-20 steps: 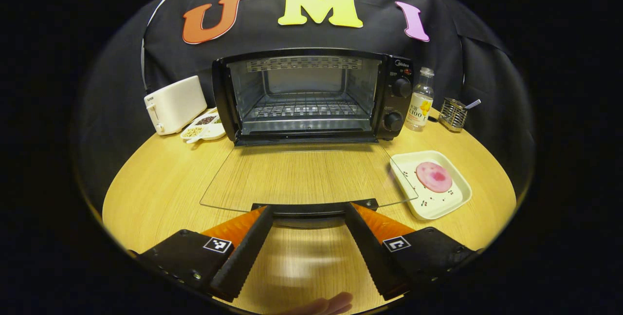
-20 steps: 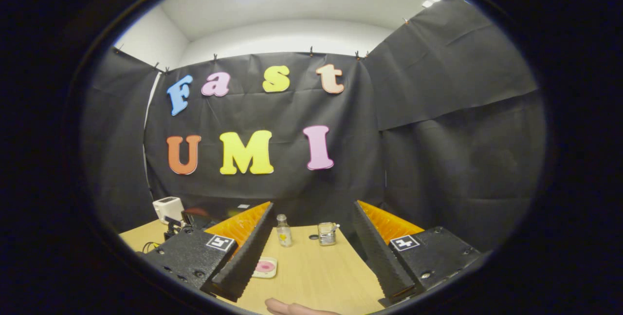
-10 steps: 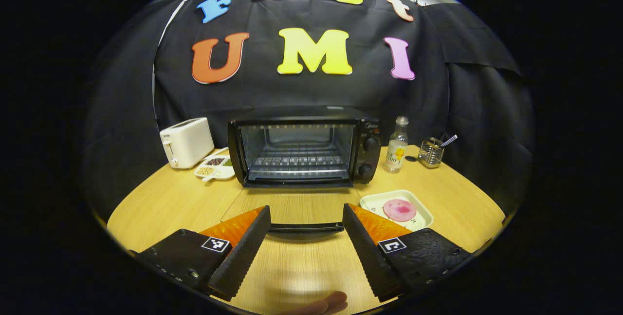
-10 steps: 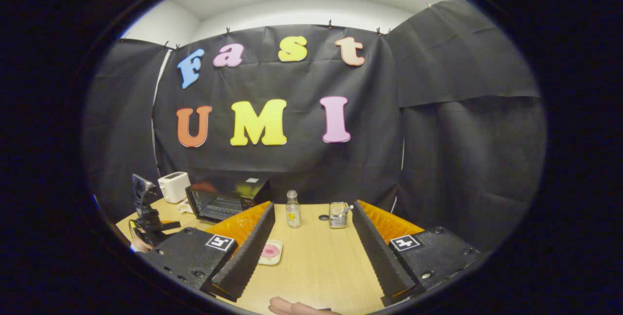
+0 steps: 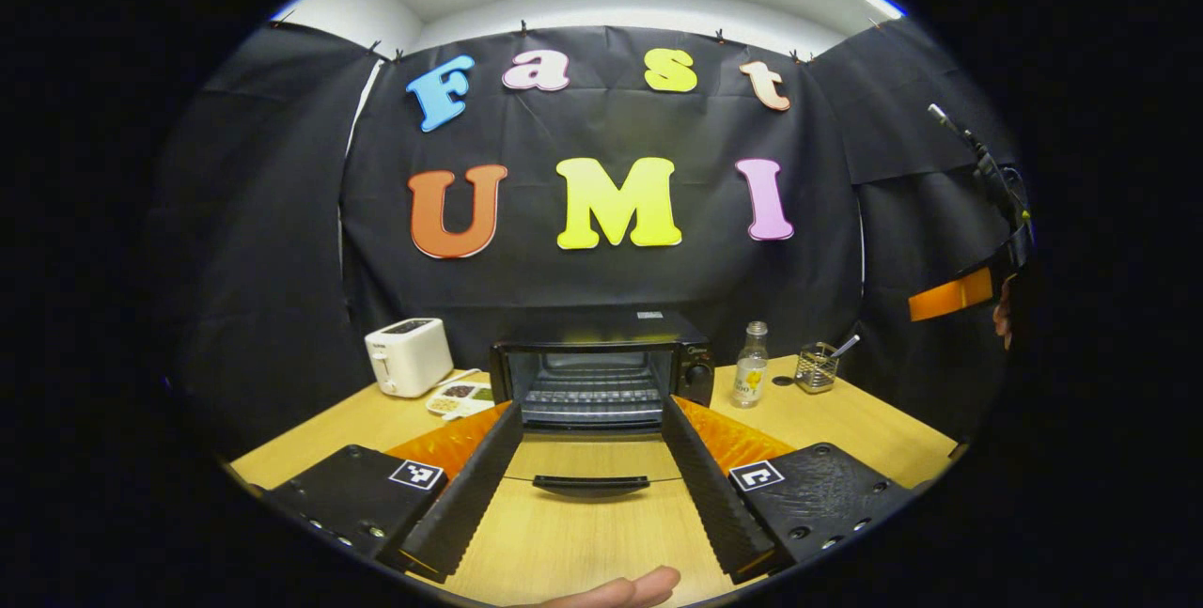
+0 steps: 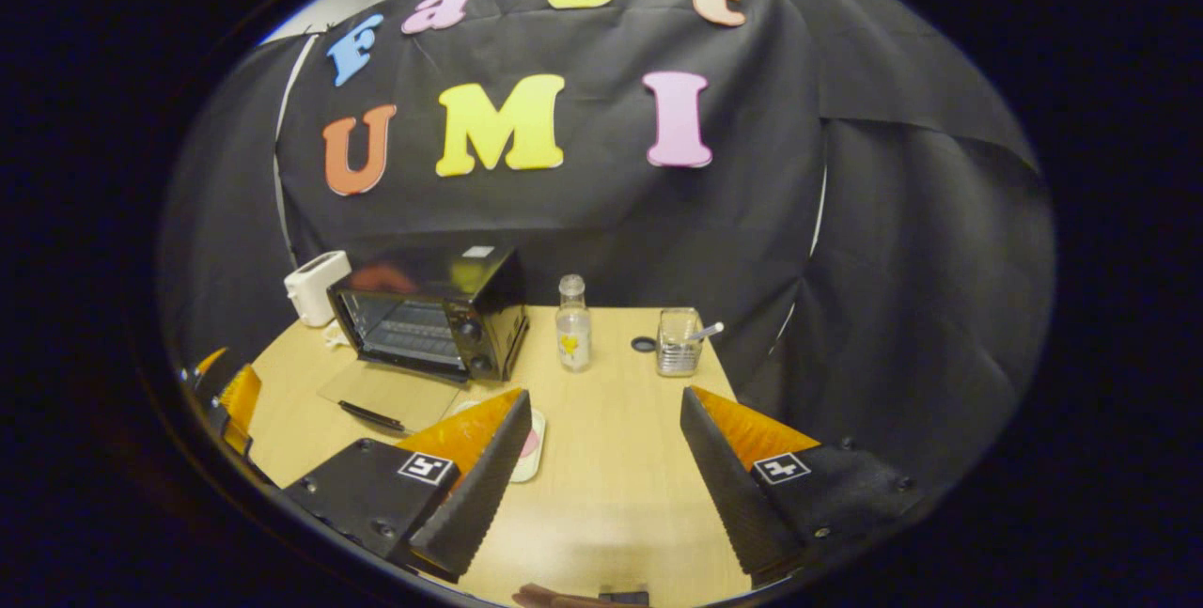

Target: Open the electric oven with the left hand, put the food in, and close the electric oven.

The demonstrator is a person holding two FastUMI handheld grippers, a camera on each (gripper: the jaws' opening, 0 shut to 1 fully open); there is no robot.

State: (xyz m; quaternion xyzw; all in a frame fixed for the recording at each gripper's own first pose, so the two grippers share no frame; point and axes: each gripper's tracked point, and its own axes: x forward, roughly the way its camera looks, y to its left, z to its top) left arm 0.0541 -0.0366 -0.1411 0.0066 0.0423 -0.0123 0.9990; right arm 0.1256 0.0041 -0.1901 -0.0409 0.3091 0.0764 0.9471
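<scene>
**Two grippers open, oven door down on the counter**

Two sets of jaws, both spread wide and holding nothing. In the left gripper view the left gripper hangs above the wooden counter, and dead ahead at twelve o'clock sits the electric oven, its glass door dropped flat toward the camera, black handle between the fingers, wire rack showing inside. At ten o'clock from the oven stands a white toaster, and just beside it a divided white dish holding dark and pale bits too small to name. At two o'clock, a clear bottle with a yellow label, then a wire-mesh holder with a utensil handle sticking out.

Over to the right gripper view: the right gripper hovers over the counter's near side. The food, a pink round, lies on a white plate at about ten o'clock from the jaws' gap, partly hidden behind the left-hand finger, just in front of the oven's control end. Oven, bottle and holder line the far side; a small dark cap lies between bottle and holder.
</scene>
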